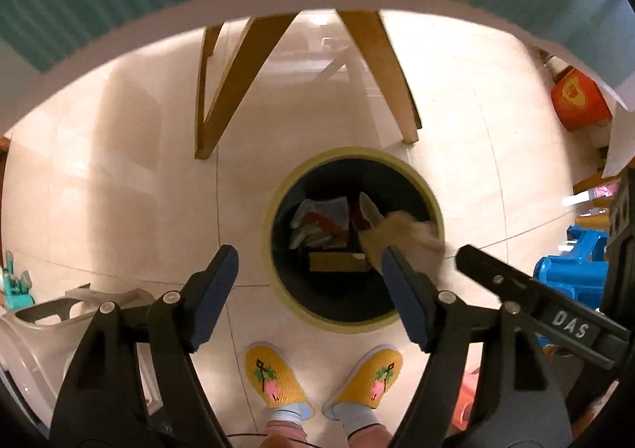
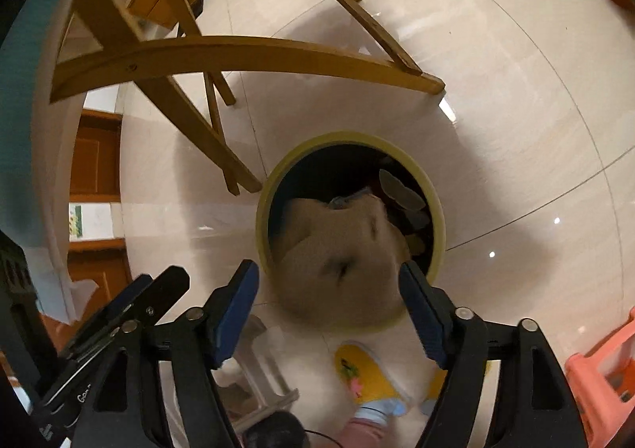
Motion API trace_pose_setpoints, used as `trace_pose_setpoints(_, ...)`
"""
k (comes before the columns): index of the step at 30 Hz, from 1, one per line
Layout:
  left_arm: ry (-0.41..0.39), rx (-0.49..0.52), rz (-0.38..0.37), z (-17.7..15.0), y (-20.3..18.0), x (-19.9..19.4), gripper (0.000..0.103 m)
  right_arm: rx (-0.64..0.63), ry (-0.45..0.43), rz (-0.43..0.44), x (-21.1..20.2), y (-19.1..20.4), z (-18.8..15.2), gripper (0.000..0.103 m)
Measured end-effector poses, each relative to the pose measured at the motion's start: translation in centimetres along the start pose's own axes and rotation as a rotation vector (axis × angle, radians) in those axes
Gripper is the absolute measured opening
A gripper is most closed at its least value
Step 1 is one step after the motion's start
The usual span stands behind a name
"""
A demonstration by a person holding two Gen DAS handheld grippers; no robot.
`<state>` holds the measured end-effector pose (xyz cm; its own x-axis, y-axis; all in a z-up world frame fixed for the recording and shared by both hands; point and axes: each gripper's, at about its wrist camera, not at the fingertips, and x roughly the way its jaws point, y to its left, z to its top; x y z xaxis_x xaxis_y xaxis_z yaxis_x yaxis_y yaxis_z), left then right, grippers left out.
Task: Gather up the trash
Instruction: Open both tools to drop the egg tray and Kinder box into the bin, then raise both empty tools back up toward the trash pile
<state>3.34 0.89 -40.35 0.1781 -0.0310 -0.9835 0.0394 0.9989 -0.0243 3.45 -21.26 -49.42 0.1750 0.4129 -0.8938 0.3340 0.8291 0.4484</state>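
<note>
tan scrap over the open bin

both tools point down at a round bin (image 1: 353, 239) with a yellow rim, standing on the pale tiled floor (image 1: 119, 170). the left tool (image 1: 309, 269) is spread wide with nothing between its blue pads. the right tool (image 2: 329, 281) is also spread wide; a blurred tan piece of trash (image 2: 341, 253) sits between its pads over the bin mouth, and i cannot tell whether it touches either pad. in the left view that tan piece (image 1: 401, 233) lies at the bin's 3 o'clock edge. inside the bin lie wrappers (image 1: 317, 221) and a small box (image 1: 337, 261). yellow slippers (image 1: 274, 372) stand at the bin's 6 o'clock. wooden chair legs (image 1: 238, 78) rise at 12 o'clock.
</note>
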Motion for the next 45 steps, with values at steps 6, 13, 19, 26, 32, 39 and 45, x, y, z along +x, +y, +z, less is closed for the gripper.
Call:
trace_pose_setpoints(6, -0.001, -0.022, -0.003, -0.1, 0.9, -0.2, 0.072, -0.021, -0.01, -0.044, -0.5, -0.2, 0.1, 0.079)
trace_pose_setpoints(13, -0.006, -0.034, 0.006, -0.6, 1.5, -1.4, 0.072, -0.086, 0.004, -0.092, -2.2, 1.1, -0.1, 0.079)
trace_pose_setpoints(19, -0.023, -0.031, 0.035, -0.6, 1.2, -4.4, 0.072, -0.109, 0.034, -0.098, -5.1, 2.8, -0.9, 0.079)
trace_pose_setpoints(26, -0.047, -0.027, 0.047, -0.4, 1.0, -9.3, 0.072, -0.127, 0.015, -0.099, -9.4, 4.8, -1.6, 0.079)
trace_pose_setpoints(32, -0.063, -0.015, 0.108, 0.2, 0.9, -14.5, 0.072, -0.162, -0.062, -0.097, -15.3, 7.6, -2.4, 0.079)
trace_pose_setpoints(39, -0.053, 0.01, 0.098, 0.5, 0.7, -20.8, 0.072, -0.181, -0.131, -0.078, -23.4, 10.8, -3.4, 0.079)
trace_pose_setpoints(45, -0.079, -0.009, 0.073, 1.0, 1.3, -28.6, 0.072, -0.252, -0.169, -0.068, -31.8, 14.2, -4.1, 0.079)
